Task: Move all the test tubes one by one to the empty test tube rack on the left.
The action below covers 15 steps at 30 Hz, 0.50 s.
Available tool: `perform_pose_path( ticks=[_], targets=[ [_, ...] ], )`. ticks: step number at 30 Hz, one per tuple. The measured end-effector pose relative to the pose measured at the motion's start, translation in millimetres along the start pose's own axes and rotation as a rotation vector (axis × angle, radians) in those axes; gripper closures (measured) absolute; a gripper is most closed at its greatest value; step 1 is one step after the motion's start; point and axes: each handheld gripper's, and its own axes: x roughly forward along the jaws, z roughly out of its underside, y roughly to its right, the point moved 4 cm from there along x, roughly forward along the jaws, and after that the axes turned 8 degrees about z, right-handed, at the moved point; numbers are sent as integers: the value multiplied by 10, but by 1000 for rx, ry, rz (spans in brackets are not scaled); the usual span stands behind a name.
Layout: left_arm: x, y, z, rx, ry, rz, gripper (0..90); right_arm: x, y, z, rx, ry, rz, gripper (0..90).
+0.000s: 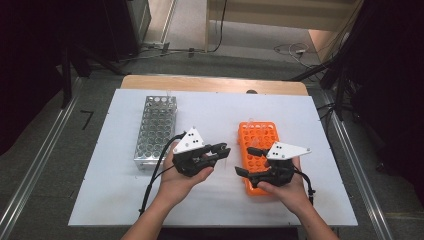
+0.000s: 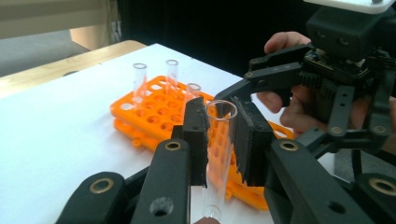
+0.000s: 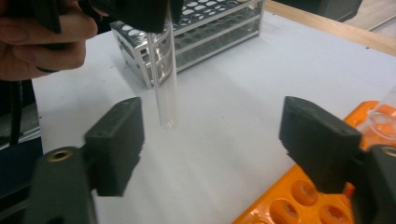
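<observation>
Test tube (image 2: 219,140): clear, colourless glass, held in black tongs.
Left tongs (image 1: 224,150): black jaws and links, brass-coloured pivot bushings, dark ribbed pads (image 2: 197,140); top plate white-grey with small black dots.
Right tongs (image 1: 248,161): black throughout, matte black pads (image 3: 119,144); top plate white-grey, likewise dotted black.
Plastic rack (image 1: 259,150): bright orange, regular grid of round holes.
Tubes standing in orange rack (image 2: 139,86): clear.
Metal rack (image 1: 156,131): silver-grey, shiny, grid of round holes.
Worktop (image 1: 125,200): white sheet, with a light wood edge at the far side.
Floor (image 1: 40,165): grey.
</observation>
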Motion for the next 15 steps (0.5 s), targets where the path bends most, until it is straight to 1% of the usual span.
perform_pose_path(
  ticks=[1, 2, 4, 7, 9, 15],
  targets=[
    [-19, -19, -7, 1, 1, -6, 765, -10, 18, 3, 3, 1, 2, 138],
    [-40, -39, -15, 1, 3, -13, 765, -20, 37, 8, -1, 4, 6, 80],
    [-83, -80, -35, 1, 9, -26, 765, -39, 76, 15, 4, 2, 12, 6],
    [-167, -153, -78, -2, 22, -56, 765, -85, 143, 27, 19, 17, -5, 0],
    [-226, -209, -105, -7, 32, -74, 765, -109, 183, 38, 30, 22, 3, 0],
    [-387, -383, -193, -5, 50, -139, 765, -174, 297, 65, 50, 42, 28, 0]
  ],
)
